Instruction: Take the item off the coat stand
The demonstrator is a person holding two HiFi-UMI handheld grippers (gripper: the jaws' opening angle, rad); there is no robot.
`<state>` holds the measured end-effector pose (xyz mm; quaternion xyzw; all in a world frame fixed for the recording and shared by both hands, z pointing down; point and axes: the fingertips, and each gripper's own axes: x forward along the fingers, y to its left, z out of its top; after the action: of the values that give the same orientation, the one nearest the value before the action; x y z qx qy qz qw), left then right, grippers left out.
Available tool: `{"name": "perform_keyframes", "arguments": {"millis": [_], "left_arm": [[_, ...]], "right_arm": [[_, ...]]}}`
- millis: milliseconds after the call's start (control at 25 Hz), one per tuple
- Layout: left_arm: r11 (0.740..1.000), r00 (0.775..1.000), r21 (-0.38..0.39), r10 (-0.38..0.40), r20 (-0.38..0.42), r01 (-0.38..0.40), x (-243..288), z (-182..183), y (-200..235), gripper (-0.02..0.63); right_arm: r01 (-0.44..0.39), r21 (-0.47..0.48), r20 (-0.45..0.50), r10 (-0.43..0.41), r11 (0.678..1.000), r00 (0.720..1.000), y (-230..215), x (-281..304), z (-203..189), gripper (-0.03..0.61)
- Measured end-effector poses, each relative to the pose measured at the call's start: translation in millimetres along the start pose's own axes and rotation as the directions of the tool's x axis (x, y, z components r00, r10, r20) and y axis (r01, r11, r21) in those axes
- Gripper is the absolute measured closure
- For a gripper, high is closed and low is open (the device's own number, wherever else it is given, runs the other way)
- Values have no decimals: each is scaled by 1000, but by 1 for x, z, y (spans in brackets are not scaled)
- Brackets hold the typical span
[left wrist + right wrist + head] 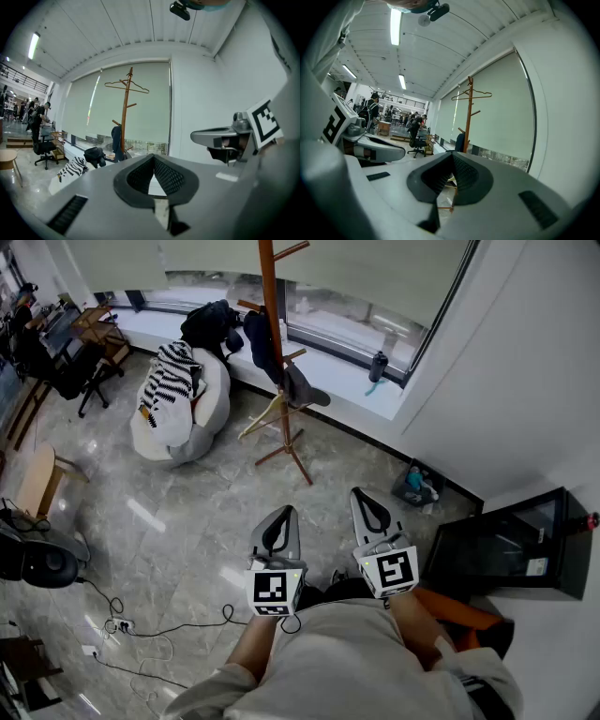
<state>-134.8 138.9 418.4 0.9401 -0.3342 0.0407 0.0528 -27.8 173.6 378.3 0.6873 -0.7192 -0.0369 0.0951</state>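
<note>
A wooden coat stand (pixel 273 334) rises by the window, a few steps ahead of me. A dark blue garment (pixel 262 348) hangs on its pegs, a grey cap (pixel 302 390) sits lower on a peg, and a wooden hanger (pixel 267 413) hangs near its base. In the left gripper view the coat stand (pixel 125 112) carries another hanger (pixel 126 86) at the top. My left gripper (pixel 278 521) and right gripper (pixel 367 507) are held close to my body, far from the stand. Both are shut and hold nothing. The right gripper view shows the coat stand (pixel 468 117) ahead.
A white beanbag (pixel 178 399) with a striped cloth stands left of the coat stand. A black bag (pixel 208 322) and a bottle (pixel 377 366) rest on the window sill. A black cabinet (pixel 511 545) is at my right, and cables (pixel 141 620) lie on the floor at left.
</note>
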Motion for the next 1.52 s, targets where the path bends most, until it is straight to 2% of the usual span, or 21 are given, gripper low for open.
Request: {"name": "perform_keyframes", "arguments": {"millis": [400, 640, 840, 1040, 1200, 1520], "left_arm": [[1000, 1000, -10, -23, -18, 23, 0, -9, -1, 605], [999, 998, -19, -35, -52, 34, 0, -22, 6, 606], [998, 996, -25, -66, -64, 65, 14, -28, -1, 606], [997, 993, -26, -76, -96, 74, 36, -29, -10, 606], [999, 993, -7, -37, -112, 36, 61, -21, 4, 606], [1000, 994, -1, 14, -113, -14, 148, -5, 20, 604]], "right_arm": [[19, -9, -21, -20, 1000, 1000, 1, -4, -8, 574], [-10, -5, -19, 10, 1000, 1000, 13, -5, -12, 574], [-14, 3, -70, 14, 1000, 997, 5, -2, -28, 574], [-38, 21, -73, 40, 999, 997, -13, 15, -33, 574], [-67, 52, -35, 69, 996, 997, -30, 49, -33, 574], [-120, 66, 3, 120, 991, 993, -98, 111, -40, 574]]}}
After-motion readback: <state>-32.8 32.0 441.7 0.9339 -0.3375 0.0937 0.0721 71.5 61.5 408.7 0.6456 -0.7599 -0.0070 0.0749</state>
